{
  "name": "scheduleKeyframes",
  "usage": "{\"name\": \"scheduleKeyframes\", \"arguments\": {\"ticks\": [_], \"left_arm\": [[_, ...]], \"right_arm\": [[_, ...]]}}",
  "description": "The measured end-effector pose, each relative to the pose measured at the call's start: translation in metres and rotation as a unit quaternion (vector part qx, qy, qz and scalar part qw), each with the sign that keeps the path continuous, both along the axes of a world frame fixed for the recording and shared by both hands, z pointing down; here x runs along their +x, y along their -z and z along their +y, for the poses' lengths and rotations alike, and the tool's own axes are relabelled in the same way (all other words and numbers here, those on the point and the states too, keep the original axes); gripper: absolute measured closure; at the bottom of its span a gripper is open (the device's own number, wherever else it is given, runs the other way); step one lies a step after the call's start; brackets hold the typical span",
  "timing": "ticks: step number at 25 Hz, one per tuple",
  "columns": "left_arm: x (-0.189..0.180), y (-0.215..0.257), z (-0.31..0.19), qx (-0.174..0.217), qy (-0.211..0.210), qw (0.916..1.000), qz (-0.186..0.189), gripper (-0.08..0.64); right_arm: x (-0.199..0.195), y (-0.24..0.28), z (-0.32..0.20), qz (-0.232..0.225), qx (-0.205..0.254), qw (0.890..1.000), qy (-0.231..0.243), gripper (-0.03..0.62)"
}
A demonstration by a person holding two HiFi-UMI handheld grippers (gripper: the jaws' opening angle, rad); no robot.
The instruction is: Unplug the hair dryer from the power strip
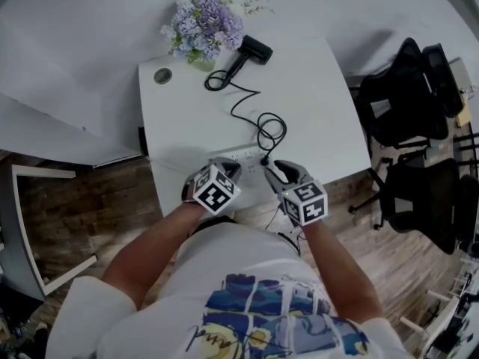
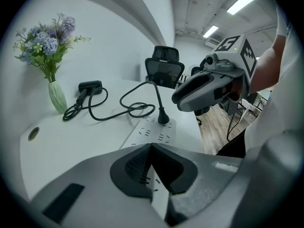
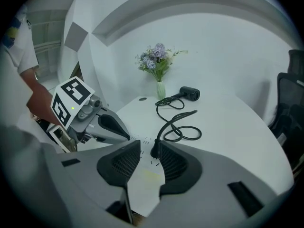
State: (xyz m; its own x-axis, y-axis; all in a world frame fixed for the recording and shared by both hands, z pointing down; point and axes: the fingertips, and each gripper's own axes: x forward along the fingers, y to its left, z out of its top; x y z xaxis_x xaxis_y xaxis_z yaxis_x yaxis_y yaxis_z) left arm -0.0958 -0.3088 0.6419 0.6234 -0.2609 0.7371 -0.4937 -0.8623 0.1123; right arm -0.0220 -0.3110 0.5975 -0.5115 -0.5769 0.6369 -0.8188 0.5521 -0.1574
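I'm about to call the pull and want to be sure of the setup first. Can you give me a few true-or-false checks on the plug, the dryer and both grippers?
1. The plug sits in the power strip. True.
2. The right gripper is shut with nothing near it. False: its jaws stand apart, with the plug between their tips.
3. The hair dryer lies on the table near the vase of flowers. True.
4. The left gripper is clamped on the power strip. False: its jaw tips meet with nothing between them, and the strip lies ahead of them.
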Motion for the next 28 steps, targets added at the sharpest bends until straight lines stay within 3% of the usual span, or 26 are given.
{"name": "scheduleKeyframes", "arguments": {"ticks": [12, 28], "left_arm": [[-0.001, -0.012, -0.003, -0.028, 0.002, 0.9996, -0.006, 0.558], [0.0, -0.013, -0.002, -0.028, -0.007, 0.9996, -0.001, 0.558]], "right_arm": [[-0.003, -0.023, -0.022, 0.016, -0.029, 0.999, 0.01, 0.465], [-0.012, -0.031, -0.032, 0.029, -0.031, 0.999, 0.013, 0.522]]}}
